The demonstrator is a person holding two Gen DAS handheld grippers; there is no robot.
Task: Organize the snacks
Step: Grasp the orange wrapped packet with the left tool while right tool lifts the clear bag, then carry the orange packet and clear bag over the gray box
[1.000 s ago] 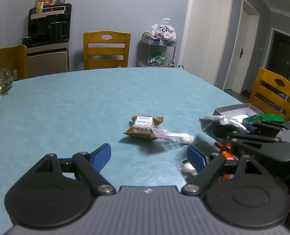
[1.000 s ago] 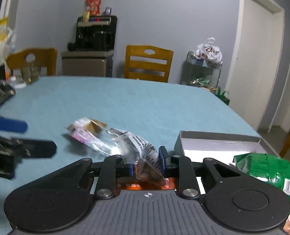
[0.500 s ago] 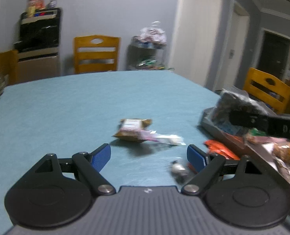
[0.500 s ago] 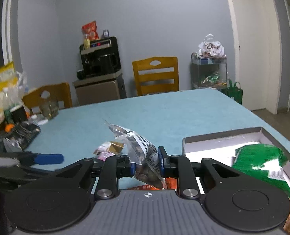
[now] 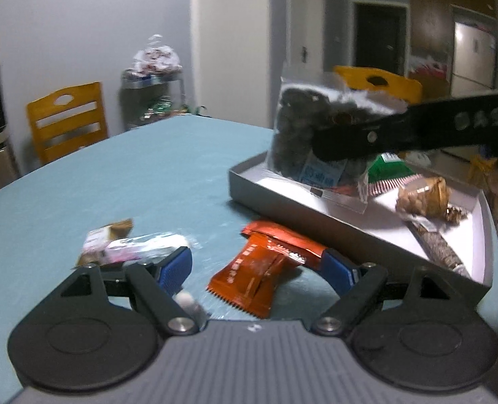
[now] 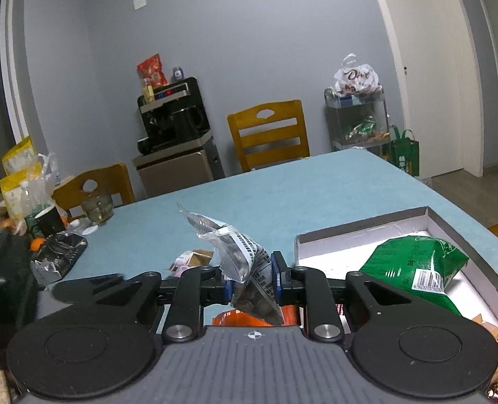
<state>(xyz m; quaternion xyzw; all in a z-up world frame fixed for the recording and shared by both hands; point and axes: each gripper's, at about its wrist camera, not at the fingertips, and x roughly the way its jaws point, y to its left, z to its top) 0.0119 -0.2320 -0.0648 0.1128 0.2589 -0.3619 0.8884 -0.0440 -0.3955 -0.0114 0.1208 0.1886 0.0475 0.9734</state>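
In the left wrist view my left gripper (image 5: 256, 268) is open and low over the blue table, its fingers on either side of an orange packet (image 5: 265, 262) without touching it. A pink-and-clear packet (image 5: 141, 247) lies by the left finger. My right gripper (image 6: 251, 280) is shut on a clear bag of dark snacks (image 6: 249, 266). The same bag (image 5: 296, 134) hangs above the near wall of the grey box (image 5: 282, 208). Inside the box lie a green packet (image 6: 414, 269) and a brown wrapped snack (image 5: 424, 197).
A small white candy (image 5: 188, 301) sits by my left gripper's base. A glass cup (image 6: 97, 209), a dark cup (image 6: 50, 224) and a black foil bag (image 6: 59, 252) crowd the table's left end. Wooden chairs (image 6: 271, 133) stand round the table.
My left gripper swung right toward the box, and the orange packet came between its open fingers. My right gripper rose with the clear bag and moved over the box's edge.
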